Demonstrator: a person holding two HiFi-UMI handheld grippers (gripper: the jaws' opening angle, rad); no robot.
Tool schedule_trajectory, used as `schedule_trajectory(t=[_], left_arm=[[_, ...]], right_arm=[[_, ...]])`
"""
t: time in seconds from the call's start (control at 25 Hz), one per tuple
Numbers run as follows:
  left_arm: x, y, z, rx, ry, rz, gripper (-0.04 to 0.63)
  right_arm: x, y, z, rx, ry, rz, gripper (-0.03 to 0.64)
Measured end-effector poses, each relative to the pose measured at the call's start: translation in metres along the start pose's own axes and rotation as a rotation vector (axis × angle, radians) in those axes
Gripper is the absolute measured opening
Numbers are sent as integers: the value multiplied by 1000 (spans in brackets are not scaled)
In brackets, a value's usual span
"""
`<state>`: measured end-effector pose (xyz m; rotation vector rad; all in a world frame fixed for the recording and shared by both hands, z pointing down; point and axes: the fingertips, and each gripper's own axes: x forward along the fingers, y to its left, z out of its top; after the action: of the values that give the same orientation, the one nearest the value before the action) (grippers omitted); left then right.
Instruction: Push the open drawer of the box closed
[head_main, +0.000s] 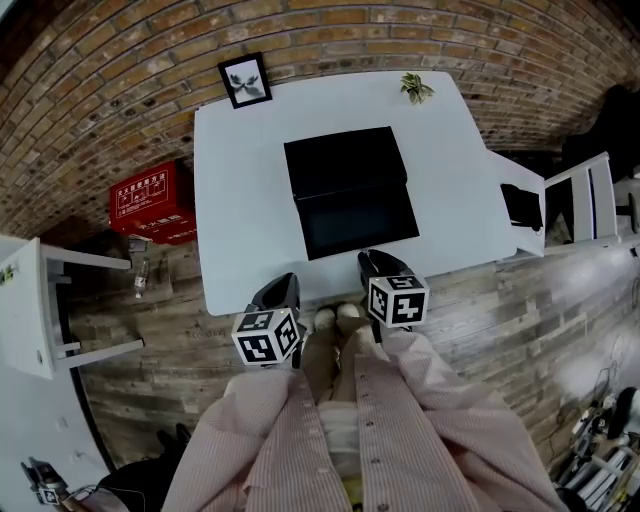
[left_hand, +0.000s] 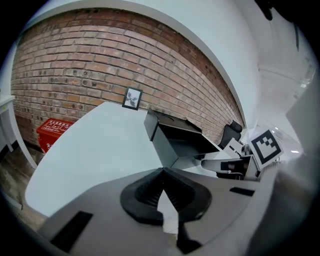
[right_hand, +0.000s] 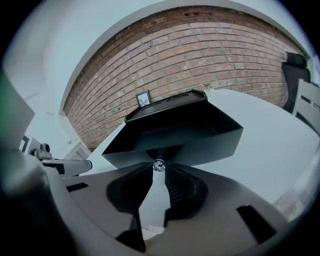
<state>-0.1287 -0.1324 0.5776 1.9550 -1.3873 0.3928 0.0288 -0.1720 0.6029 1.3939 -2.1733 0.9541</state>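
Observation:
A black box (head_main: 343, 160) stands mid-table with its drawer (head_main: 360, 222) pulled out toward me. In the right gripper view the drawer (right_hand: 185, 132) fills the middle, and its small shiny knob (right_hand: 159, 164) sits between the tips of my right gripper (right_hand: 159, 169), whose pads close against it. From the head view, the right gripper (head_main: 372, 262) is at the drawer's front. My left gripper (head_main: 284, 287) hovers over the table's near edge, left of the drawer and apart from it. Its jaws (left_hand: 162, 172) meet at the tips with nothing between them, and the box (left_hand: 172, 131) lies ahead to its right.
The white table (head_main: 240, 200) carries a framed picture (head_main: 245, 80) at the back left and a small plant (head_main: 416, 88) at the back right. A red box (head_main: 152, 203) sits on the floor to the left. White furniture (head_main: 30, 310) stands left, a white chair (head_main: 590, 195) right.

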Motion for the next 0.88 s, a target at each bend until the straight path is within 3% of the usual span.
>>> schedule_trajectory(t=[0.88], left_arm=[[16,1,25,10,-19,-28,-5]], right_arm=[[-1,-1,5,16,17,-3,77]])
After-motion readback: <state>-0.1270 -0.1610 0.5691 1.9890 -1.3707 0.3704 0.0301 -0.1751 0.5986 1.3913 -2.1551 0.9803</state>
